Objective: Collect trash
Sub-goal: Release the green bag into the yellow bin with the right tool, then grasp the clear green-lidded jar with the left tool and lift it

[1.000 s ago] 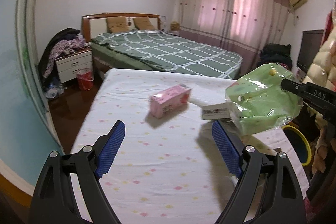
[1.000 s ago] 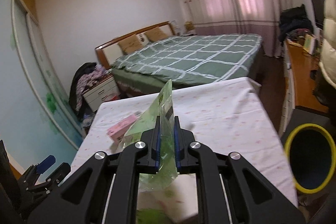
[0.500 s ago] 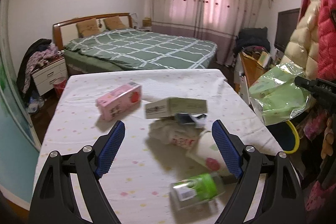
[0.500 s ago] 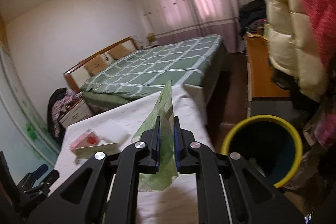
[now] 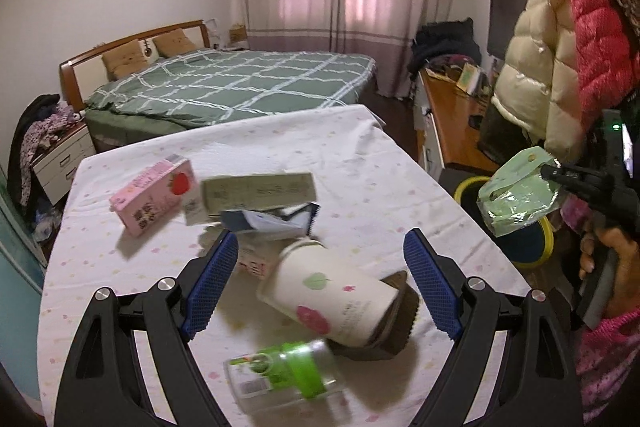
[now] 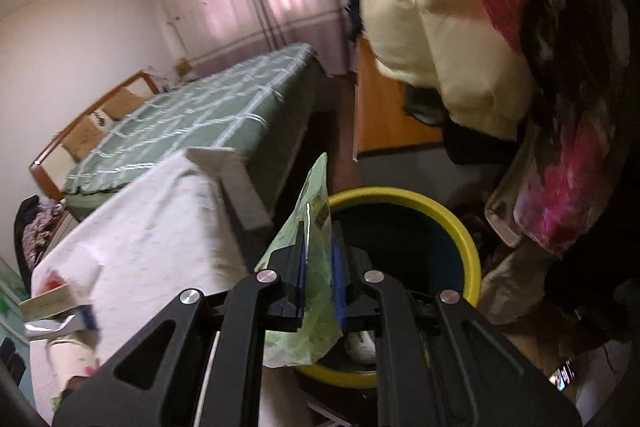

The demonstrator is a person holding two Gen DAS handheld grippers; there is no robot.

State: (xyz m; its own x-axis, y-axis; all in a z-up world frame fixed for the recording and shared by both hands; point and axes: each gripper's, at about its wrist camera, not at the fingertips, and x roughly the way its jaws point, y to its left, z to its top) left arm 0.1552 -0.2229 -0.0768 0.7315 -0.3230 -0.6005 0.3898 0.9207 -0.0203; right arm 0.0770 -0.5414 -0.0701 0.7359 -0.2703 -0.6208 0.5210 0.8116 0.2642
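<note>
Crinkly green plastic bag (image 6: 316, 267) pinched in right gripper (image 6: 318, 267), now carried over yellow-rimmed round bin (image 6: 460, 227), ready for release; left gripper (image 5: 320, 283) spread, empty.

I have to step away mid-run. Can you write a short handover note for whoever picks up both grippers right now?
Right gripper: shut on the green plastic bag, held over the yellow-rimmed bin beside the table; not dropped yet.
Left gripper: open, empty, above the paper cup.
Left on the table: cup, clear bottle, pink carton, flat box, wrappers.
Next: release the bag, then probably grab the cup.
</note>
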